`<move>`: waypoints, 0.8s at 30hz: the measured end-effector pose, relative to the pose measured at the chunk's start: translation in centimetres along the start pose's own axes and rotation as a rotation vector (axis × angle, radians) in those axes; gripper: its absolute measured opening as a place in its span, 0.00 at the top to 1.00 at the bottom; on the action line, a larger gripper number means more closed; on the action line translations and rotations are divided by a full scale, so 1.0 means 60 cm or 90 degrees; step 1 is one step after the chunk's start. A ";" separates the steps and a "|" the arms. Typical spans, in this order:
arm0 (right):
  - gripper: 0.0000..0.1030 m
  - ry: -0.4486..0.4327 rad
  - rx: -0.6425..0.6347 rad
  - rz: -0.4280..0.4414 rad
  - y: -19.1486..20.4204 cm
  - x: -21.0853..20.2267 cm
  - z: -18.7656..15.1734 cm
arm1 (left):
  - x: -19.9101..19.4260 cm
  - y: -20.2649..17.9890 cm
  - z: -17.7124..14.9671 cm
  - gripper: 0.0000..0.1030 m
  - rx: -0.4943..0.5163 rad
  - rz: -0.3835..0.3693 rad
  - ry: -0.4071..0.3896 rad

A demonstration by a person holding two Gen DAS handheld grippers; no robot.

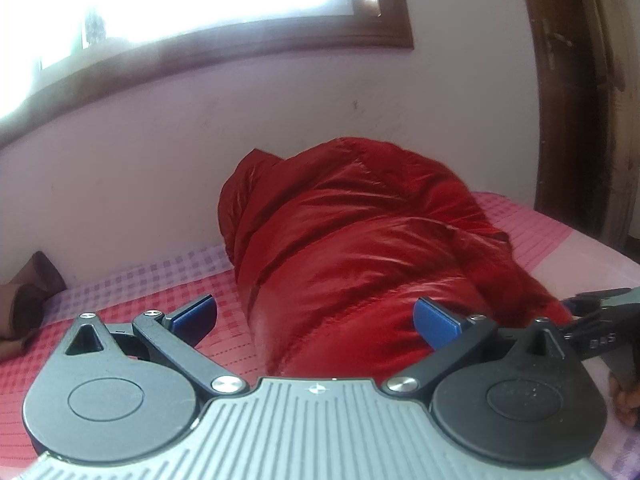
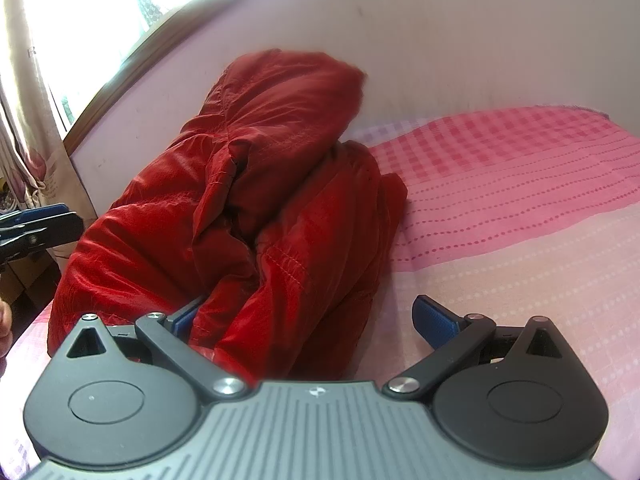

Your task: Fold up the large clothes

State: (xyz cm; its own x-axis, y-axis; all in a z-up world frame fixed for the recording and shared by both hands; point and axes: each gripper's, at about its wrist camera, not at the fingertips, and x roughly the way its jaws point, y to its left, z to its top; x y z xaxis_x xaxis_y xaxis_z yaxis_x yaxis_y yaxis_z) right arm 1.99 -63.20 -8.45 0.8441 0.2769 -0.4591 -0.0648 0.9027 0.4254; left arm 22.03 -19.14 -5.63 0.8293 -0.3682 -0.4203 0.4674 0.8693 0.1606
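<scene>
Bedding in pink and lilac checks and dotted stripes (image 2: 520,184) fills the lower frame under a shiny, quilted red puffer jacket (image 1: 360,248), which lies bunched in the centre with its long axis running away toward the pale wall. Left gripper (image 1: 316,316) is spread wide, blue pads either side of the jacket's near end, and the right gripper (image 2: 308,320) is spread too, its left pad against the red fabric. Smallest, at the left view's right edge, faint lettering reads roughly "DAS".
</scene>
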 end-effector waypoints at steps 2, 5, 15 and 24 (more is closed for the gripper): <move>0.00 0.001 0.003 0.002 -0.001 0.000 0.000 | 0.010 0.008 0.000 0.00 -0.006 -0.009 0.006; 0.00 0.002 0.007 0.005 -0.003 0.002 0.000 | 0.024 0.025 0.002 0.00 -0.025 -0.043 0.013; 0.00 0.008 0.025 0.017 -0.007 0.007 -0.001 | 0.094 0.127 -0.006 0.00 -0.178 -0.247 0.056; 0.00 0.007 0.029 0.024 -0.007 0.008 -0.003 | 0.199 0.223 -0.079 0.00 -0.443 -0.425 0.161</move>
State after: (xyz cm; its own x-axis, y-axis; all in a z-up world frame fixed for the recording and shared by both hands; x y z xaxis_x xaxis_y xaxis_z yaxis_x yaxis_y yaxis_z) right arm 2.34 -63.35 -9.00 0.8357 0.3145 -0.4503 -0.0721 0.8756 0.4777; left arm 36.75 -10.33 -12.76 0.3341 -0.8414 -0.4248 0.4628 0.5390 -0.7037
